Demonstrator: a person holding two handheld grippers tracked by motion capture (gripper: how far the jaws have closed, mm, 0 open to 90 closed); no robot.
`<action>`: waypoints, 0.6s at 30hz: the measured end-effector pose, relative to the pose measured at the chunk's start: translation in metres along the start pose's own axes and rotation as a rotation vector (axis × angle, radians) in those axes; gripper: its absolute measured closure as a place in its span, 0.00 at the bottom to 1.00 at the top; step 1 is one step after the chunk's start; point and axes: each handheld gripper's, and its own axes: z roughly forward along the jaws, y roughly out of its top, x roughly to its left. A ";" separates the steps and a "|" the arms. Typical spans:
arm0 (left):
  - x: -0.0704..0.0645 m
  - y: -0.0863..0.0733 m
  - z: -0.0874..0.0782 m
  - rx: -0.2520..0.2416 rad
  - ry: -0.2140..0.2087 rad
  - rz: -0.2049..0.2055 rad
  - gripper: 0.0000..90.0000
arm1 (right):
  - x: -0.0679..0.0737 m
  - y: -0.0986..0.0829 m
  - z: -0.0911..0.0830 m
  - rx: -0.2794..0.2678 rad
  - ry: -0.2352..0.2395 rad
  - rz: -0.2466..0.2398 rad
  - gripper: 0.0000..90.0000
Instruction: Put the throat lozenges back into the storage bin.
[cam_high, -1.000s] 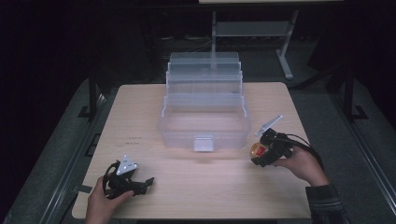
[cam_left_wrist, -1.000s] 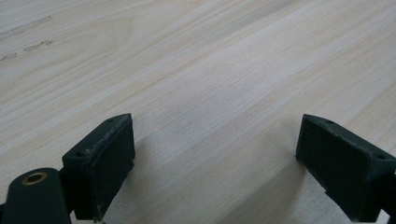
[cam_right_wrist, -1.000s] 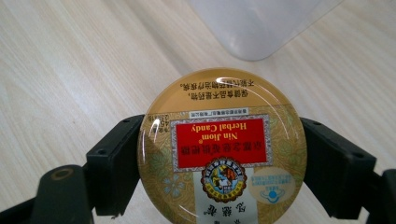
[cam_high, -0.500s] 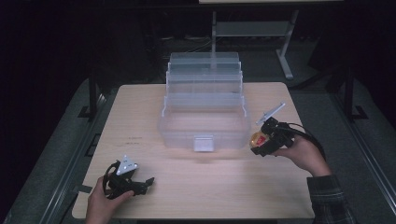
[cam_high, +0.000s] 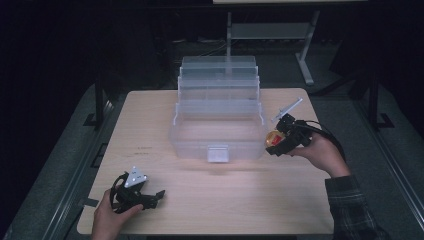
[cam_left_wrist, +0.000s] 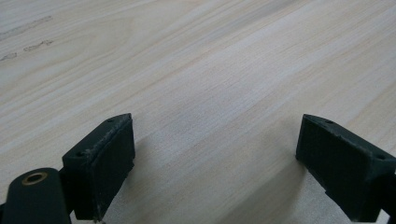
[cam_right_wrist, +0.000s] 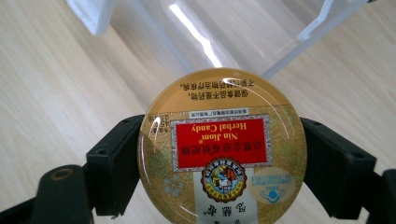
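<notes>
My right gripper (cam_high: 275, 141) is shut on a round gold candy tin (cam_right_wrist: 222, 149) with a red label, held just off the right front corner of the clear tiered plastic box (cam_high: 217, 117). In the right gripper view both black pads (cam_right_wrist: 116, 163) press the tin's sides, and the box's clear wall (cam_right_wrist: 210, 32) lies just beyond. Near the table's front left, my left gripper (cam_high: 159, 196) rests low over the wood, open. Its pads (cam_left_wrist: 100, 163) stand wide apart with bare table between them.
The light wooden table (cam_high: 150, 125) has free room left of the box and along the front. A small latch tab (cam_high: 217, 153) sticks out at the box's front. Dark floor and a metal stand (cam_high: 305, 70) lie beyond the table.
The right gripper has carried the tin up and left, closer to the box's right front corner. The left gripper has stayed put.
</notes>
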 end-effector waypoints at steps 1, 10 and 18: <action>0.000 0.000 0.000 0.000 0.000 0.000 0.12 | 0.000 0.002 0.000 -0.001 -0.002 0.002 0.22; 0.000 0.000 0.000 0.000 0.000 -0.002 0.12 | -0.008 0.020 0.004 -0.021 -0.009 0.010 0.22; 0.000 0.000 0.000 0.000 -0.001 -0.002 0.12 | -0.013 0.032 0.013 -0.038 -0.002 0.026 0.22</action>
